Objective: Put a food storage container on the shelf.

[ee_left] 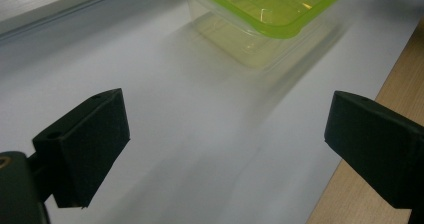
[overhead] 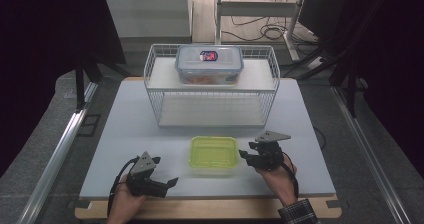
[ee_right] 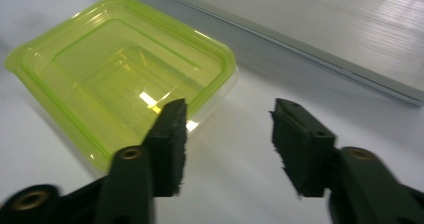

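Observation:
A clear container with a lime-green lid (overhead: 213, 154) sits on the white table near its front middle. My left gripper (overhead: 166, 171) hovers low at the front left, a hand's width from the container, and points toward it. In the left gripper view its jaws (ee_left: 225, 134) stand wide open over bare table, with the container (ee_left: 265, 9) ahead. My right gripper (overhead: 246, 151) is just right of the container. In the right gripper view it (ee_right: 227, 144) is partly open with nothing between the jaws, and the container's corner (ee_right: 120, 79) lies just past the left jaw.
A white wire rack (overhead: 150, 69) stands at the back middle of the table, with a clear box with a blue-rimmed lid (overhead: 209, 64) on its top shelf. The rack's lower shelf board (ee_right: 325, 34) lies beyond the right gripper. The wooden table edge (ee_left: 400, 74) runs along the front.

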Tool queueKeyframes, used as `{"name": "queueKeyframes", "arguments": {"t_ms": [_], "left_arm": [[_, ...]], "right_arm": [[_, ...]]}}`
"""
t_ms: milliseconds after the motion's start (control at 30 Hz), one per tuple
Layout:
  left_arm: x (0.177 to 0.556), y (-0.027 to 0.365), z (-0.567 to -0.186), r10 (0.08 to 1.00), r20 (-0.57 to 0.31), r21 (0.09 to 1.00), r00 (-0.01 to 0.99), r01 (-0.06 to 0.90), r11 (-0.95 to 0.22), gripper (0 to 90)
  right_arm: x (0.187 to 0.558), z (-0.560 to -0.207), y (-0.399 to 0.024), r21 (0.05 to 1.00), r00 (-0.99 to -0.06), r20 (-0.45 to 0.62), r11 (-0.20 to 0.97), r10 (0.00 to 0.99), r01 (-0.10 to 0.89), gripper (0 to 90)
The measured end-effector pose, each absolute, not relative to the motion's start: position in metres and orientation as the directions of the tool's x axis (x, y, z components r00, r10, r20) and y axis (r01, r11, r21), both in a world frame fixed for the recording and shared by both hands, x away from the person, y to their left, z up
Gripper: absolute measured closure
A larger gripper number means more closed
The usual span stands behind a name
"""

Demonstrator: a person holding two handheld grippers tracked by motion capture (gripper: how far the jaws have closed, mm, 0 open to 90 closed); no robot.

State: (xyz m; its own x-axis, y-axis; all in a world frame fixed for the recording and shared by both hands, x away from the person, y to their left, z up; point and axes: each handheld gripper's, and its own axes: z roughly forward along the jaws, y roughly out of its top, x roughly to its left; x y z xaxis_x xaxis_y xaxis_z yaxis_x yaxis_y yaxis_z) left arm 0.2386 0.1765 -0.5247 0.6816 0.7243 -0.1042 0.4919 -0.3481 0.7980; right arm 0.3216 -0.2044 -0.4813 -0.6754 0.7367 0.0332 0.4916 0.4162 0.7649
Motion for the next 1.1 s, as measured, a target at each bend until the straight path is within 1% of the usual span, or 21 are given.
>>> {"name": "queueKeyframes", "arguments": {"t_ms": [33, 133, 233, 433, 533, 667, 733, 833, 867, 933, 1100], "left_arm": [[0.239, 0.176, -0.525, 0.727, -0.102, 0.796, 0.679, 0.494, -0.350, 3.9], [0.238, 0.177, -0.524, 0.730, -0.107, 0.794, 0.675, 0.501, -0.346, 3.7], [0.239, 0.177, -0.524, 0.735, -0.098, 0.789, 0.671, 0.502, -0.354, 3.7], [0.238, 0.176, -0.525, 0.733, -0.068, 0.782, 0.677, 0.492, -0.382, 3.7], [0.238, 0.176, -0.526, 0.732, -0.065, 0.782, 0.678, 0.490, -0.385, 3.7], [0.238, 0.175, -0.526, 0.730, -0.058, 0.781, 0.680, 0.487, -0.392, 3.7], [0.238, 0.175, -0.526, 0.730, -0.052, 0.780, 0.681, 0.484, -0.397, 3.7], [0.238, 0.174, -0.526, 0.729, -0.048, 0.778, 0.683, 0.483, -0.401, 3.7], [0.238, 0.174, -0.526, 0.729, -0.047, 0.778, 0.683, 0.483, -0.402, 3.7], [0.237, 0.174, -0.526, 0.728, -0.045, 0.779, 0.684, 0.481, -0.403, 3.7], [0.237, 0.174, -0.526, 0.727, -0.046, 0.780, 0.685, 0.480, -0.403, 3.7]], "right_arm": [[0.321, -0.482, -0.205, 0.765, -0.676, 0.036, 0.415, 0.736, 0.492, 39.7], [0.321, -0.483, -0.207, 0.764, -0.689, 0.056, 0.413, 0.722, 0.496, 34.1], [0.321, -0.483, -0.207, 0.762, -0.695, 0.093, 0.399, 0.713, 0.510, 33.6], [0.323, -0.483, -0.209, 0.745, -0.681, 0.156, 0.367, 0.716, 0.557, 44.7], [0.326, -0.482, -0.211, 0.745, -0.671, 0.208, 0.330, 0.712, 0.580, 45.6], [0.332, -0.484, -0.211, 0.727, -0.636, 0.336, 0.238, 0.695, 0.644, 46.2], [0.336, -0.487, -0.209, 0.715, -0.622, 0.361, 0.222, 0.695, 0.663, 47.5], [0.341, -0.491, -0.205, 0.682, -0.585, 0.390, 0.204, 0.711, 0.702, 50.7], [0.344, -0.492, -0.204, 0.666, -0.565, 0.417, 0.183, 0.712, 0.723, 53.1], [0.350, -0.495, -0.204, 0.634, -0.536, 0.481, 0.147, 0.694, 0.759, 56.3], [0.359, -0.505, -0.203, 0.555, -0.477, 0.567, 0.117, 0.671, 0.824, 63.3]]}}
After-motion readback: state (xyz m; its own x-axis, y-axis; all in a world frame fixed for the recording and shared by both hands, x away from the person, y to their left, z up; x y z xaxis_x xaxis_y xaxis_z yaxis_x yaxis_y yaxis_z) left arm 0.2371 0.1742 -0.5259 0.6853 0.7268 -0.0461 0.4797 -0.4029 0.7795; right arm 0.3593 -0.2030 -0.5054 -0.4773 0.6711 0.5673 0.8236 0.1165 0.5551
